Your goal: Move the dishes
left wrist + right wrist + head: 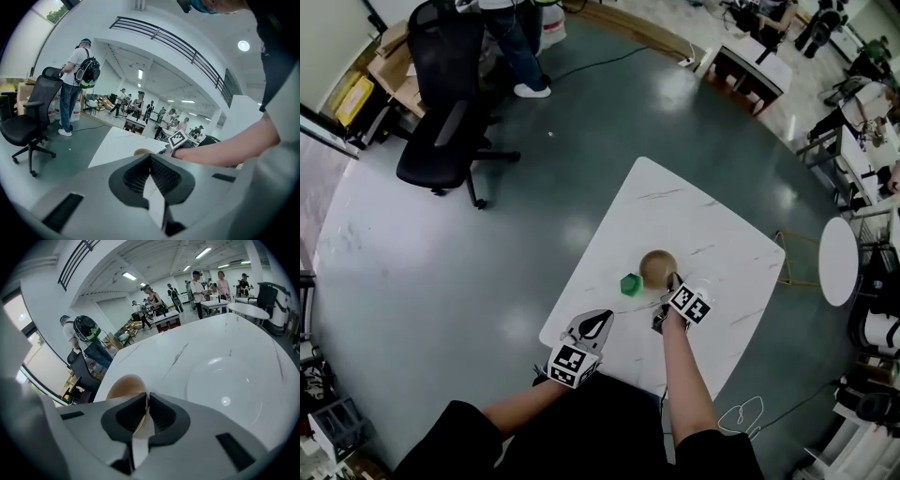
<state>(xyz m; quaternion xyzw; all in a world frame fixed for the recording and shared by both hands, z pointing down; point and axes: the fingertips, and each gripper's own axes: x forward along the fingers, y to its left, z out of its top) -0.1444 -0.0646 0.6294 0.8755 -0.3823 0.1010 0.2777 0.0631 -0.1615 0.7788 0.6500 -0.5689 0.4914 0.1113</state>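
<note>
Near the middle of the tabletop (675, 211) sits the task's thing, a tan bowl (657, 266), open side up. The right gripper (672, 282) reaches it from the near side. In the right gripper view its dark ribbed fingers (129, 414) are clamped on the thin near rim of the bowl (123, 386), one inside and one outside the wall. Whether the bowl rests on the marble or hangs just above it, I cannot tell.

Just beside the bowl, on its left in the head view, lies a small green cube (630, 284), apart from it. The right gripper view also shows a white plate (225, 380) lying flat on the white surface to the right of the bowl, close to it but not touching.

The left gripper (602, 317) hangs over the near left edge of the tabletop, well short of the bowl. In the left gripper view its fingers (136, 176) meet at the tips with nothing between them, and the right arm with its marker block crosses ahead of them.

Around the tabletop spreads a dark green floor (487, 272). A black office chair (441, 112) stands at far left, with a person (520, 47) just beyond it. A small round white table (838, 261) stands off to the right.
</note>
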